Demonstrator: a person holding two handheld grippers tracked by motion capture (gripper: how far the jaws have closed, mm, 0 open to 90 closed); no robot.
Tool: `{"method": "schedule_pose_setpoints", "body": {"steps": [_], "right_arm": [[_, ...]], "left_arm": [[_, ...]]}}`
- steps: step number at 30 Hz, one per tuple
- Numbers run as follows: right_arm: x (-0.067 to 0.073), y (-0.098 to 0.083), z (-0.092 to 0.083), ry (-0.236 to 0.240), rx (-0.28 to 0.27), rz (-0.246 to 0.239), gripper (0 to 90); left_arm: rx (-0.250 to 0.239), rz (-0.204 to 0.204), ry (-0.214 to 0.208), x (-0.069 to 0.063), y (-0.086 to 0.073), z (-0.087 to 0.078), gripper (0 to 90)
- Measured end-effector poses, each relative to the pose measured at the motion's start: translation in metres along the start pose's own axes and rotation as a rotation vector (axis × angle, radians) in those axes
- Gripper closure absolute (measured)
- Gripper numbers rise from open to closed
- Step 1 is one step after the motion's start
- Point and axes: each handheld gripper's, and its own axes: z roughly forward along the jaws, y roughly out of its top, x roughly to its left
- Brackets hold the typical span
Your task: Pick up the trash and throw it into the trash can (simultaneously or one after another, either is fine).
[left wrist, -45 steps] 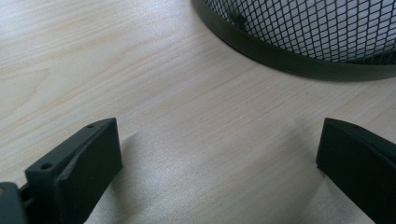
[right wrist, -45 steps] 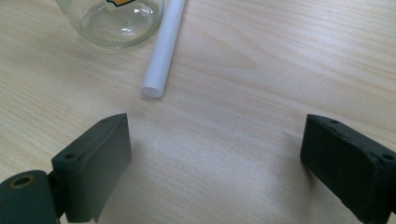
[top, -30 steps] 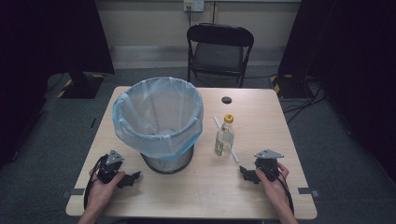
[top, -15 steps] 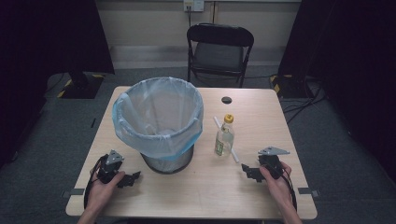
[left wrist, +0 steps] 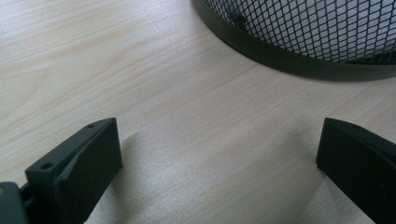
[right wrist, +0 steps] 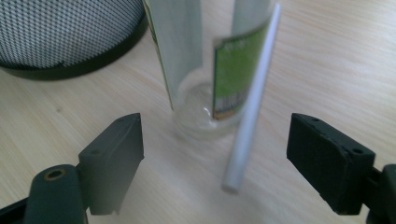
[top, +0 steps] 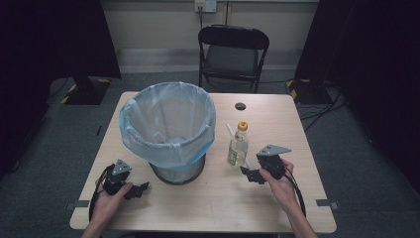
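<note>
Clear plastic bottle [top: 238, 148] stands upright on table [top: 277, 124], just right of bin [top: 168, 130], white straw [right wrist: 252, 100] touching it. My right gripper [top: 251, 174] released, near bottle, bottle just ahead between jaws. Best: approach level, centre jaws on body below label, avoid catching straw. Left gripper [top: 138, 188] released, idle by bin base.

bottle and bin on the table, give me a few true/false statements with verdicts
1. The bottle stands upright right of the bin. True.
2. The right gripper is clamped on the bottle. False: its jaws stand open, just short of the bottle.
3. The bin has a blue liner. True.
4. The bottle has a red cap. False: the cap is yellow.
5. A white stick lies by the bottle. True.
6. The left gripper holds the bin. False: it is open with bare table between the jaws.
</note>
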Motion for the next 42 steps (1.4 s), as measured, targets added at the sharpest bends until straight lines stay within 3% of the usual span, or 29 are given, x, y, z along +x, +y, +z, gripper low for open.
{"method": "schedule_pose_setpoints", "body": {"steps": [3, 10, 17, 26, 32, 42], "right_arm": [[0.001, 0.005, 0.006, -0.019, 0.0, -0.001, 13.2], [0.001, 0.015, 0.017, 0.017, -0.009, -0.009, 13.8], [0.004, 0.022, 0.036, 0.007, 0.002, -0.033, 14.9], [0.001, 0.021, 0.052, -0.001, -0.014, -0.018, 17.8], [0.005, 0.017, 0.059, -0.024, -0.003, -0.051, 21.9], [0.004, 0.015, 0.066, -0.034, -0.004, -0.044, 27.7]], "left_arm": [[0.0, 0.001, 0.0, 0.0, 0.0, 0.0, 0.0], [0.0, 0.0, 0.0, 0.0, 0.0, 0.0, 0.0], [0.0, 0.0, 0.0, 0.0, 0.0, 0.0, 0.0], [0.0, 0.001, 0.0, 0.0, 0.0, 0.0, 0.0], [0.0, 0.001, 0.001, 0.0, 0.0, 0.0, 0.0], [0.0, 0.002, 0.0, 0.0, 0.0, 0.0, 0.0]]}}
